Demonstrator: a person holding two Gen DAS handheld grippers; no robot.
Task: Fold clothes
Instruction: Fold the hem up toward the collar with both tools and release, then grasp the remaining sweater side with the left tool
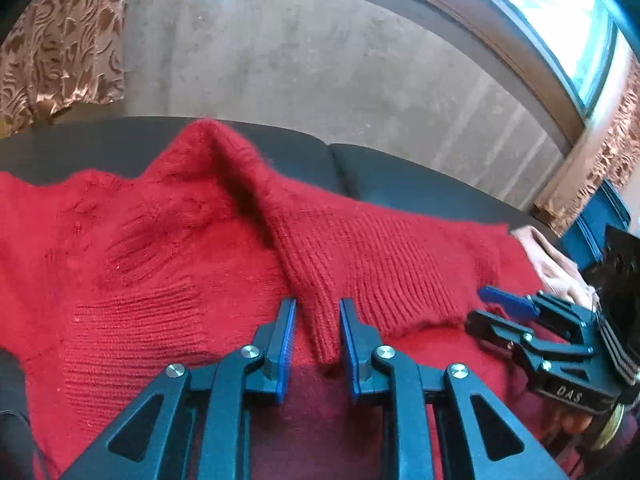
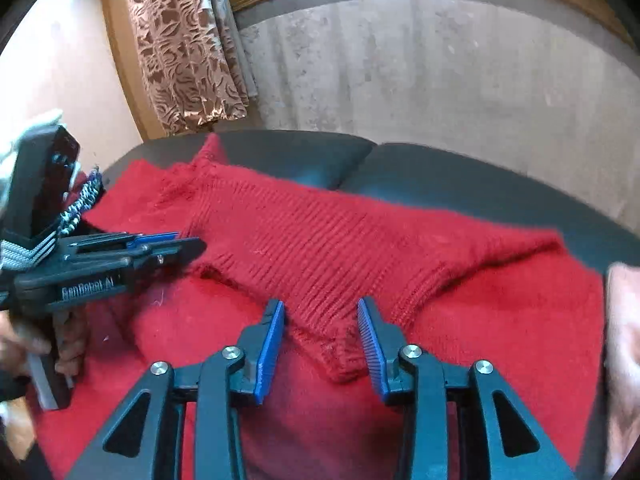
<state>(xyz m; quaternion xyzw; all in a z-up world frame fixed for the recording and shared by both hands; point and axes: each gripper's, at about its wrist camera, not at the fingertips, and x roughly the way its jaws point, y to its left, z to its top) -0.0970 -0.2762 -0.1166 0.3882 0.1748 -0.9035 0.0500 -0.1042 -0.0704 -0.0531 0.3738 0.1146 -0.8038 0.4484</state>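
Note:
A red knitted sweater lies spread on a black padded surface. A ribbed sleeve is folded across its body. The sleeve's cuff end lies between the blue pads of my left gripper, which stand apart from it on both sides, so the gripper is open. In the right wrist view a ribbed corner of the folded part lies between the spread jaws of my right gripper, also open. Each gripper shows in the other's view, the right gripper and the left gripper, both low over the sweater.
A pale pink cloth lies at the sweater's right edge. Behind the black surface stands a bare grey wall, with patterned brown curtains and a window. A person's hand holds the left gripper.

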